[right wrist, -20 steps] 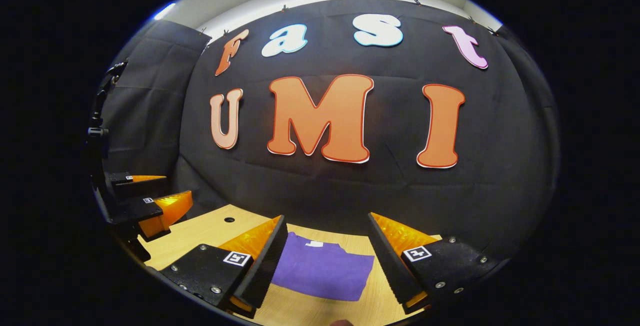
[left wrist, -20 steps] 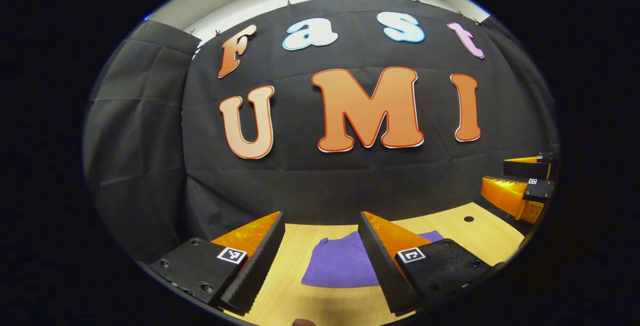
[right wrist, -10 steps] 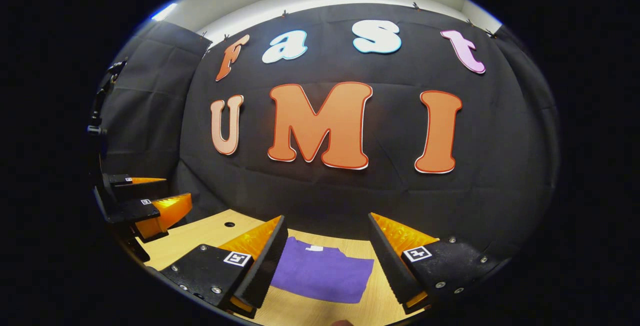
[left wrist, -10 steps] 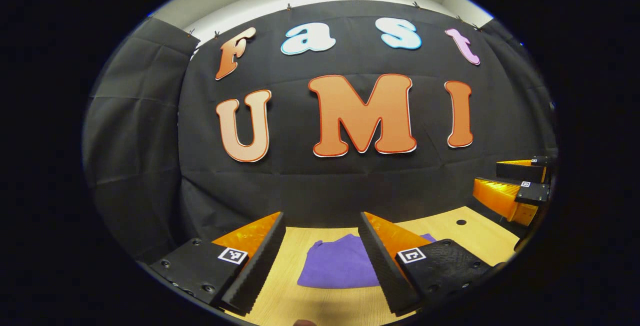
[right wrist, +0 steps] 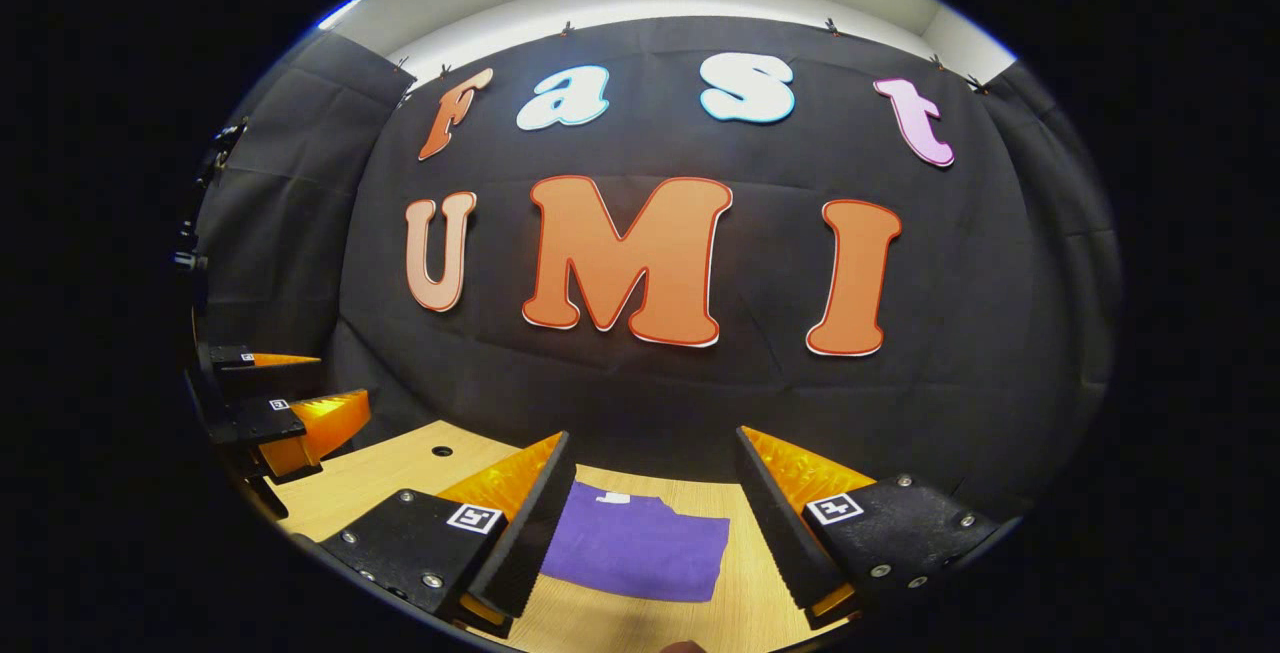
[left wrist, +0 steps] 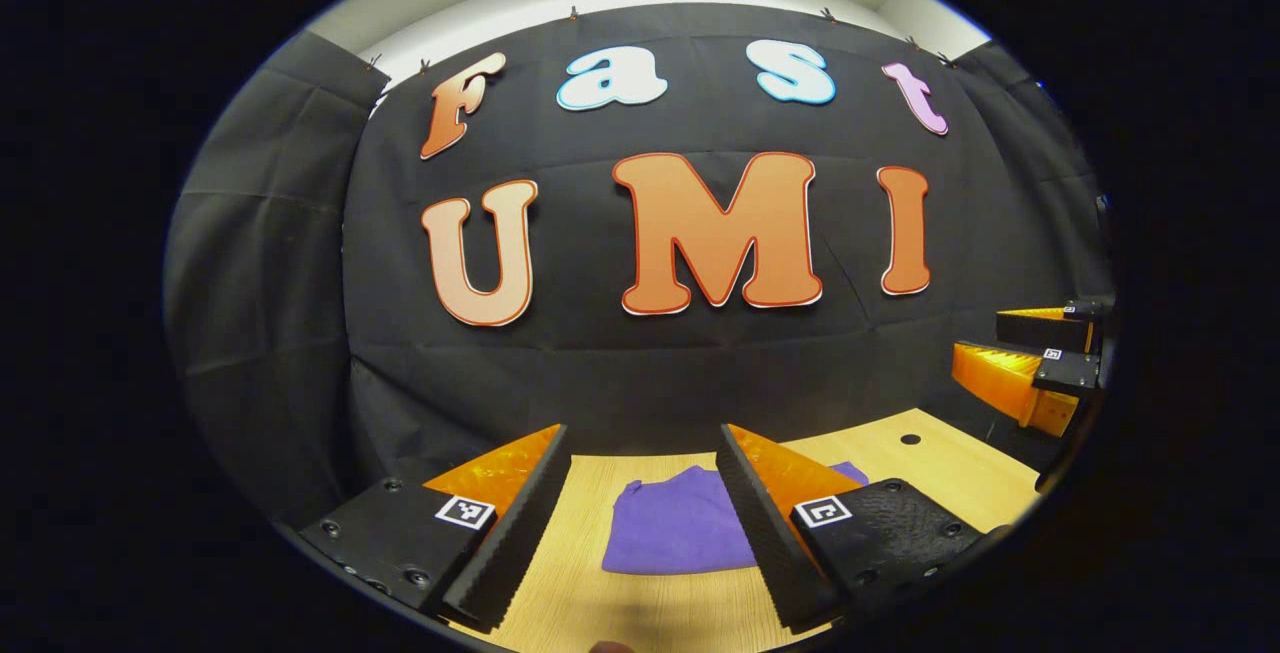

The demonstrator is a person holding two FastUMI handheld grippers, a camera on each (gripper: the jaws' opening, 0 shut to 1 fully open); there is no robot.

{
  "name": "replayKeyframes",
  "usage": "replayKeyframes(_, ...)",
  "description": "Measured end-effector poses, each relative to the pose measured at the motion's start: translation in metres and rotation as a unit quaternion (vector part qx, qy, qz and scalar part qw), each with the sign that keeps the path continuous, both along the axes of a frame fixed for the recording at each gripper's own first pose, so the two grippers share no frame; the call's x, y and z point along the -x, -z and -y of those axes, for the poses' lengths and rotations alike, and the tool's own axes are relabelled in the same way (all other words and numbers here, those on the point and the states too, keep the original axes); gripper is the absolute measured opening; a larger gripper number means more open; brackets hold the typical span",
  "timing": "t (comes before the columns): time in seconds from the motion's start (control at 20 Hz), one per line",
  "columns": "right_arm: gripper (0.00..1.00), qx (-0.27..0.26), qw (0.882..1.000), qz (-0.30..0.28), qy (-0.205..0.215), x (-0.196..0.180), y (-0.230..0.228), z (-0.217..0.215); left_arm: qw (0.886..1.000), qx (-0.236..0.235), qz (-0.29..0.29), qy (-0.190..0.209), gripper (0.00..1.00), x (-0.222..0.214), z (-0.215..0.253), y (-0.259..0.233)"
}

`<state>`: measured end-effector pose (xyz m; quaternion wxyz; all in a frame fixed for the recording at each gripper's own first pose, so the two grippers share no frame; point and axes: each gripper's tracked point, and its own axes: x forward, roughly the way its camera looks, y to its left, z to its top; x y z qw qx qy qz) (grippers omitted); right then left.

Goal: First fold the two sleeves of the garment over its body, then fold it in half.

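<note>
Holding the left claw (left wrist: pixel 640 513) and right claw (right wrist: pixel 650 523) spread and empty above the worktop (left wrist: pixel 950 468), we judge the purple garment (right wrist: pixel 640 553) lying there light and limp, best pinched at its hem corners.

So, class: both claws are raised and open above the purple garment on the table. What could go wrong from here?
1. The purple garment already looks like a compact rectangle with no sleeve spread out; grabbing for more folds could undo it.
2. It lies near the table's front edge, so a careless drag might pull it off.
3. The left claw and right claw hover close together, so descending together risks them bumping.
</note>
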<state>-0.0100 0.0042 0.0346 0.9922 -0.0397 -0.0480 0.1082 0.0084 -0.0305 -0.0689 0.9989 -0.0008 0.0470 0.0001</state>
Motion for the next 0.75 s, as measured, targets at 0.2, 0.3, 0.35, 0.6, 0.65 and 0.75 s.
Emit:
replayKeyframes(0.2, 0.94, -0.005, 1.0, 0.001, 0.014, 0.008, -0.003, 0.011, 1.0, 0.004, -0.004, 0.001, 0.93, 0.001, -0.005, -0.002)
replayKeyframes(0.3, 0.94, -0.008, 1.0, 0.002, 0.019, 0.012, -0.005, 0.016, 1.0, 0.003, -0.003, 0.004, 0.93, 0.002, -0.003, -0.005)
replayKeyframes(0.35, 0.95, -0.011, 1.0, 0.001, 0.021, 0.013, -0.004, 0.019, 1.0, 0.003, -0.001, 0.007, 0.93, 0.002, -0.003, -0.007)
replayKeyframes(0.6, 0.95, -0.02, 0.999, -0.011, 0.03, 0.021, 0.005, 0.027, 1.0, -0.003, 0.008, 0.019, 0.93, 0.004, 0.007, -0.014)
replayKeyframes(0.65, 0.95, -0.019, 0.999, -0.011, 0.032, 0.022, 0.006, 0.028, 1.0, -0.002, 0.009, 0.019, 0.93, 0.004, 0.006, -0.014)
replayKeyframes(0.75, 0.95, -0.014, 0.999, -0.011, 0.031, 0.023, 0.007, 0.028, 1.0, 0.001, 0.009, 0.018, 0.93, 0.006, 0.009, -0.013)
